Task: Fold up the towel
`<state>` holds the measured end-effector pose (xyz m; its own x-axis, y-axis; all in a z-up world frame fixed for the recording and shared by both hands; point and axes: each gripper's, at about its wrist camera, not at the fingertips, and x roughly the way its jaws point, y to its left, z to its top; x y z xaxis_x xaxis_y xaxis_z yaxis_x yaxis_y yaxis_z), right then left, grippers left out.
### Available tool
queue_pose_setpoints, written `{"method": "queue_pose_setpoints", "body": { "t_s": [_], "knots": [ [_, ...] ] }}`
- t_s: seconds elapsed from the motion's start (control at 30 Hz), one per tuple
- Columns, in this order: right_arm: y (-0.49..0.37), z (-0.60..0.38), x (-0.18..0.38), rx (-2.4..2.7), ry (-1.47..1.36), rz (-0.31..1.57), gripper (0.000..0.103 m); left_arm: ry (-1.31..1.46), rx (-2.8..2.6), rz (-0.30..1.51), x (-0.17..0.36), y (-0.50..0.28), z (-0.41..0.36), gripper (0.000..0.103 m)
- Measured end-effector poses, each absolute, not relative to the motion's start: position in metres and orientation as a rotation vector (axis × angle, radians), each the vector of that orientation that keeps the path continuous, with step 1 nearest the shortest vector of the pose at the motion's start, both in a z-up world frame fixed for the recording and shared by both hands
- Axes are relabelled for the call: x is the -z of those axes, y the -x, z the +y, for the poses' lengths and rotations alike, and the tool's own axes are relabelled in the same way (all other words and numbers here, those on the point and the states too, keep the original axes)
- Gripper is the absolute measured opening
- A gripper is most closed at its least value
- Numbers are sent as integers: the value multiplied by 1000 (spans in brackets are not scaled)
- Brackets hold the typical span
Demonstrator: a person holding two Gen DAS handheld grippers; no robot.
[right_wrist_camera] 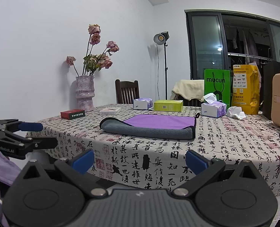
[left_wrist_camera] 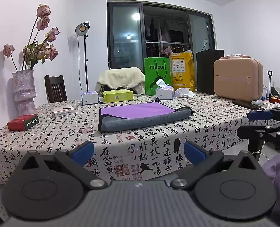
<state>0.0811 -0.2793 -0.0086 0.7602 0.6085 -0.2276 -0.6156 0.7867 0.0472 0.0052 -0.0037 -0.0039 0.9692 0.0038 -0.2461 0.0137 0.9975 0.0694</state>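
A towel (left_wrist_camera: 140, 116), purple on one face and grey on the other, lies folded on the calligraphy-print tablecloth (left_wrist_camera: 159, 151), the grey layer turned over its near edge. It also shows in the right wrist view (right_wrist_camera: 155, 126). My left gripper (left_wrist_camera: 138, 152) is open and empty, held off the table's near edge, well short of the towel. My right gripper (right_wrist_camera: 139, 160) is open and empty too, also in front of the table edge. The right gripper shows at the right of the left wrist view (left_wrist_camera: 263, 124); the left gripper shows at the left of the right wrist view (right_wrist_camera: 24, 132).
Behind the towel stand tissue packs (left_wrist_camera: 89, 98), a yellow-green box (left_wrist_camera: 118, 95), a green bag (left_wrist_camera: 157, 75), a yellow bag (left_wrist_camera: 182, 69) and a beige case (left_wrist_camera: 238, 79). A vase of dried roses (left_wrist_camera: 24, 90), a red box (left_wrist_camera: 22, 122) and a white box (left_wrist_camera: 64, 111) sit at the left.
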Motion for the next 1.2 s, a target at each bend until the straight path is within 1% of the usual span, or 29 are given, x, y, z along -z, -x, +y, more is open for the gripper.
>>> {"method": "queue_pose_setpoints", "body": {
  "t_s": [1.2],
  "knots": [
    [-82, -279, 10, -663, 35, 238, 103, -74, 7, 253, 6, -6, -6, 103]
  ]
}}
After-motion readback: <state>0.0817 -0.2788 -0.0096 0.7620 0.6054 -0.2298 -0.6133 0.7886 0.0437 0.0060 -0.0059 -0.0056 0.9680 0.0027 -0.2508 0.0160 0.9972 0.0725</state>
